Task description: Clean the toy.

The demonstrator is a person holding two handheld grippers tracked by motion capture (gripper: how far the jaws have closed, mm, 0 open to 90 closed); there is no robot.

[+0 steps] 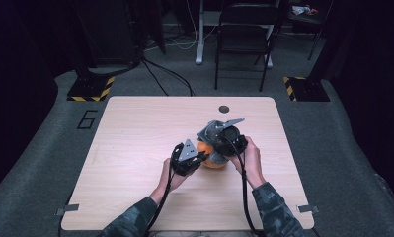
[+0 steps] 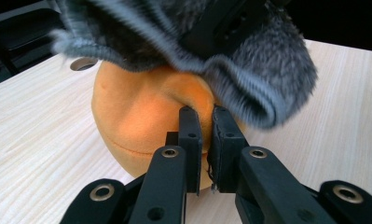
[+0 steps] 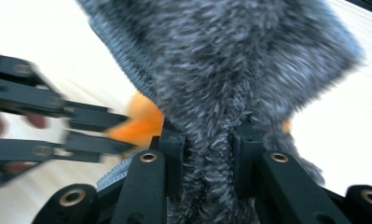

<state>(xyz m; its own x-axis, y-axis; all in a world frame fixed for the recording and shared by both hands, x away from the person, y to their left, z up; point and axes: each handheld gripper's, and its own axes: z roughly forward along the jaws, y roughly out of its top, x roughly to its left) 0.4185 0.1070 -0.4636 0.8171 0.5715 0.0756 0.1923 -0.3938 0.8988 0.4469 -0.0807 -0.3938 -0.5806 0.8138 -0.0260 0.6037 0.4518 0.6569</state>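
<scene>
Mid-table: orange ball (image 1: 213,157) pinched by closed left gripper (image 2: 205,140); right gripper (image 3: 207,154) clamps grey furry cover (image 3: 230,70), draped partly over ball. Cover neither fully on nor off.

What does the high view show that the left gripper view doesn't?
High view alone: the person's two hands, left hand and right hand, a chair beyond the table, and the number six on the floor. Left gripper view alone: the left hand-held gripper closed against the orange plush toy, with its stitched line, and the ribbed edge of the grey furry hat. Both: toy, hat, the wooden table and its round hole.
</scene>
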